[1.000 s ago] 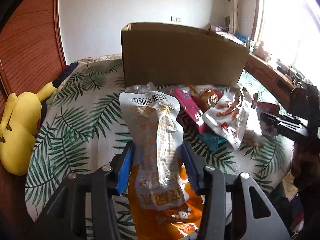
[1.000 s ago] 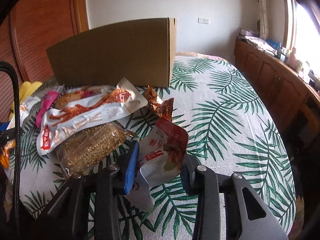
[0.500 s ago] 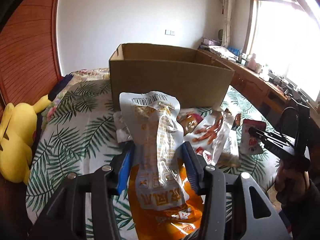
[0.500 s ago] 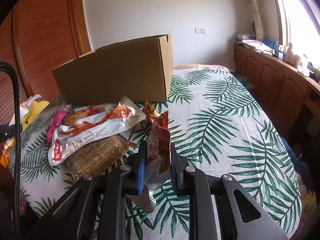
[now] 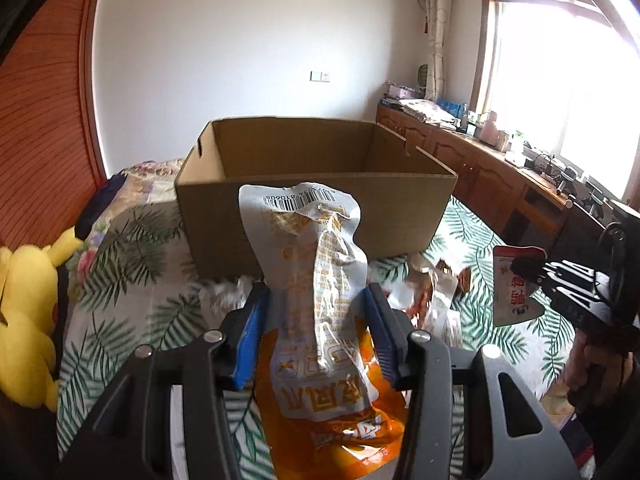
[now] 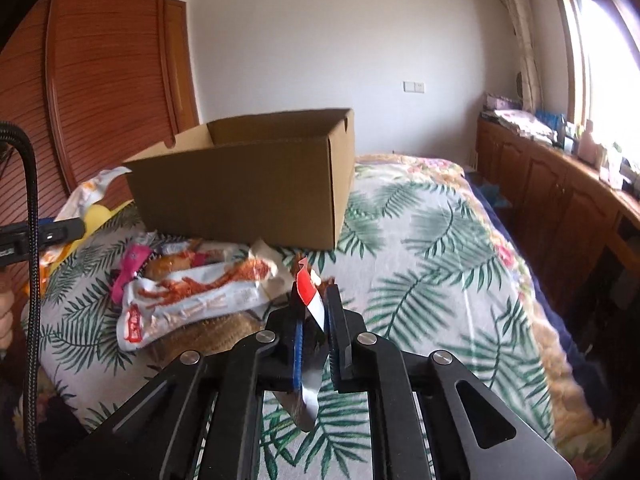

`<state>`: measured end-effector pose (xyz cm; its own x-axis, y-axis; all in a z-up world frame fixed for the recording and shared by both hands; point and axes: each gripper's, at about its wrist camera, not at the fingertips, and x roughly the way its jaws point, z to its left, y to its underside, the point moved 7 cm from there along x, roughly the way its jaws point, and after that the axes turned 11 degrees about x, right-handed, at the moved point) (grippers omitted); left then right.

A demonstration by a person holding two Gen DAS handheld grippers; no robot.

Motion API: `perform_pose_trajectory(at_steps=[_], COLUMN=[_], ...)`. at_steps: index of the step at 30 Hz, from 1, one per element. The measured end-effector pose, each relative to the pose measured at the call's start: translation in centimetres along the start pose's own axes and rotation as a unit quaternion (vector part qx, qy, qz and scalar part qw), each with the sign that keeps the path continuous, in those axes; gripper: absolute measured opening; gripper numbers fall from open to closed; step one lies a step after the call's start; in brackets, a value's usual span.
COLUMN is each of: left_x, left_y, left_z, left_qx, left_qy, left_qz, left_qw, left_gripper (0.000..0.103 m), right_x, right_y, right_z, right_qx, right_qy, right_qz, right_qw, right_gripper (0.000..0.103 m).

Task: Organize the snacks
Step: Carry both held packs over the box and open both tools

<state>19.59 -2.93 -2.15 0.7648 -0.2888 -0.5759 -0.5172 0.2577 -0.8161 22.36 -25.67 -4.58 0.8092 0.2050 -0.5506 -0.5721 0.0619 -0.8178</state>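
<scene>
My left gripper [image 5: 316, 312] is shut on an orange and white snack pouch [image 5: 316, 280], held up in front of the open cardboard box [image 5: 312, 208]. My right gripper [image 6: 314, 320] is shut on a small red and white snack packet [image 6: 310, 298], lifted above the bed. That packet [image 5: 514, 292] and the right gripper [image 5: 560, 292] show at the right in the left wrist view. The box [image 6: 248, 192] stands beyond the loose snacks. A white shrimp-print bag [image 6: 200, 296], a pink packet [image 6: 130, 268] and a brown noodle pack [image 6: 208, 336] lie in a pile.
The bed has a palm-leaf cover [image 6: 432, 264]. A yellow plush toy [image 5: 28, 312] lies at its left edge. Wooden cabinets [image 6: 560, 184] run along the right wall under the window. A wooden wardrobe [image 6: 100, 80] stands at the left.
Both grippers have risen with their snacks, so the inside of the box now shows. The right gripper closed tight on the red packet and lifted it off the bed.
</scene>
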Motion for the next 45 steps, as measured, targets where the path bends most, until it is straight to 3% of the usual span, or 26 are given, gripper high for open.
perform_pose_trajectory(at_steps=[14, 27, 36, 45], left_x=[1.7, 5.3, 8.7, 12.3], left_y=[-6.5, -10.3, -12.5, -12.7], left_z=[2.7, 5.9, 7.9, 8.4], left_qx=[0.024, 0.023, 0.022, 0.024], left_qy=[0.005, 0.002, -0.012, -0.016], left_qz=[-0.034, -0.04, -0.035, -0.017], left_qw=[0.9991, 0.9989, 0.9991, 0.9994], left_gripper=[0.049, 0.049, 0.049, 0.049], right_x=[-0.1, 3.5, 7.8, 11.8], right_y=[-8.6, -14.3, -15.9, -14.8], right_z=[4.8, 9.5, 10.1, 9.7], right_qx=[-0.064, -0.098, -0.093, -0.081], right_qy=[-0.039, -0.07, -0.073, -0.058], right_qz=[-0.048, -0.074, -0.071, -0.04], right_qw=[0.996, 0.99, 0.99, 0.994], right_gripper=[0.007, 0.007, 0.007, 0.007])
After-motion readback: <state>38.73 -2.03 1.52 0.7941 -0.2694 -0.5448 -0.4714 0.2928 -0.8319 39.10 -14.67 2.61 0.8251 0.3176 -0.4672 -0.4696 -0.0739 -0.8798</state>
